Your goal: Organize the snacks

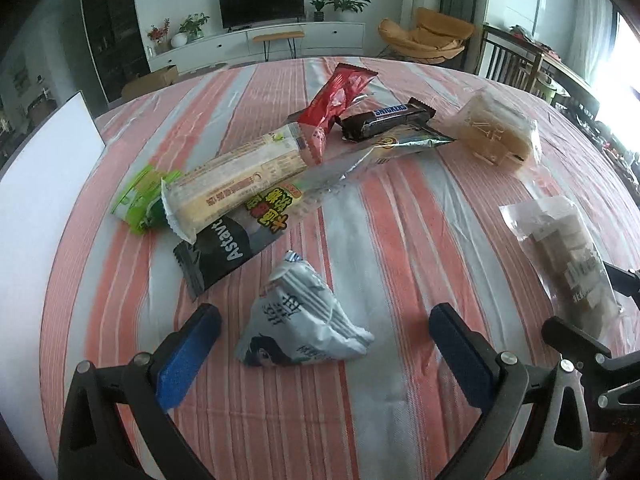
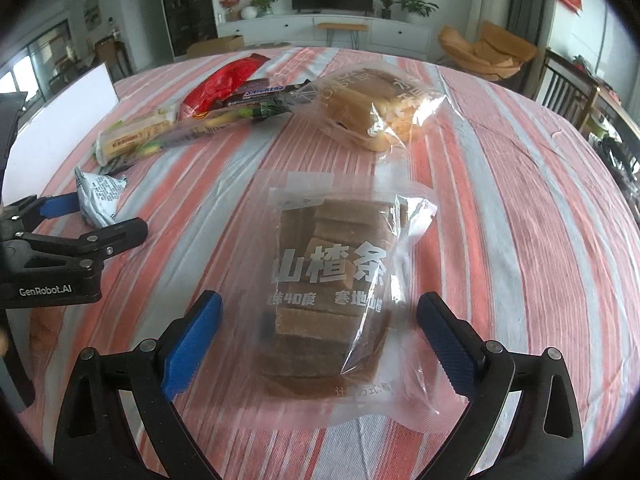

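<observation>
The left hand-held gripper hangs with fingers apart around the white pouch, low in the frame. The right hand-held gripper, also apart, straddles the hawthorn bag at centre. The pile sits upper middle on the surface, the bread beside it. Sorting looks barely begun; nothing is grouped.

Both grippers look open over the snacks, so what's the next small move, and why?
Probably close the right gripper on the clear bag of brown bars: it lies between the open fingers already. The left gripper likewise straddles the small white packet.
</observation>
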`<state>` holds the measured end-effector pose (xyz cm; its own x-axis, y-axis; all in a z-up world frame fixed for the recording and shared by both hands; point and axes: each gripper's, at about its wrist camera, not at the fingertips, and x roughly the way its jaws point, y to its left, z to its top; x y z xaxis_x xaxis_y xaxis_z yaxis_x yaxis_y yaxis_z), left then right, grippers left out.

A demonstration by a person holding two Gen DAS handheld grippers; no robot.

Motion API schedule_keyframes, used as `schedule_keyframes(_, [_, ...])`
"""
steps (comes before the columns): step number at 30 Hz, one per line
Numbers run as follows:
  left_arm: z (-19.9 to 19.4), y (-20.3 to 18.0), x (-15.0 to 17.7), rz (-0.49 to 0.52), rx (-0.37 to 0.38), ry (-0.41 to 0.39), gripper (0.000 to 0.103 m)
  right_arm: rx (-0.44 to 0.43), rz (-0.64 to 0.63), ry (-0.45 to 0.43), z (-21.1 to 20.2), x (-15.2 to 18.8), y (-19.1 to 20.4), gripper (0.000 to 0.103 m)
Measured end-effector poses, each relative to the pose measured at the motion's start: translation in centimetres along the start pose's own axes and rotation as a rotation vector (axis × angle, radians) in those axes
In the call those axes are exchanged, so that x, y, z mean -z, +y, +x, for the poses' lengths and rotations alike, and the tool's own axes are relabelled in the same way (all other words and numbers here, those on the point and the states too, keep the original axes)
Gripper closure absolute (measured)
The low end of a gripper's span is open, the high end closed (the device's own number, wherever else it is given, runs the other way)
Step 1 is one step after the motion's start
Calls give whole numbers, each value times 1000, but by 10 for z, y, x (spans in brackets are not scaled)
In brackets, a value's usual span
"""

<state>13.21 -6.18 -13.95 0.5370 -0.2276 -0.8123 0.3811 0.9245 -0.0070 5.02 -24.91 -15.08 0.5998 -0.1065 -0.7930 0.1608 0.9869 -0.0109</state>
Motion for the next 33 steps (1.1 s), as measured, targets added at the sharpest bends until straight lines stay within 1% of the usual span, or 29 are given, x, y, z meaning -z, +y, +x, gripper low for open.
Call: schedule_keyframes(33, [1, -1, 0, -1, -1, -1, 0, -3, -3, 2, 0, -2, -1, 3])
